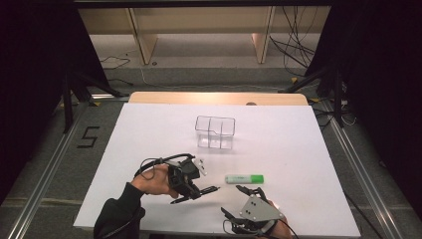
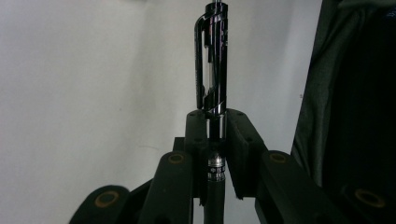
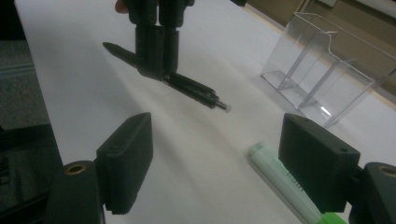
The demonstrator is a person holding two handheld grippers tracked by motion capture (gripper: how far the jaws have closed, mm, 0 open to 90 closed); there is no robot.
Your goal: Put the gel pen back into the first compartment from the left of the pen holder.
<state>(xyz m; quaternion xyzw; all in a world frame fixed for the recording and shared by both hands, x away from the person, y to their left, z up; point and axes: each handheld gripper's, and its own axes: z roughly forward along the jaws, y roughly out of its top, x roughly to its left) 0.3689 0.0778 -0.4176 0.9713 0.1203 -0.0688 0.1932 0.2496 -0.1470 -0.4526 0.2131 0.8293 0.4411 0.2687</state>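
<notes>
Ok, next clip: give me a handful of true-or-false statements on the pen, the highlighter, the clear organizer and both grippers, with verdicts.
1. The left gripper is shut on the black pen. True.
2. The right gripper holds the green highlighter. False: its jaws stand open and the highlighter lies on the white table beside one jaw.
3. The clear organizer holds nothing. True.
4. The pen stands inside the organizer. False: it is in the left gripper, well short of the organizer.
5. The highlighter lies between the organizer and the right gripper in the high view. True.
</notes>
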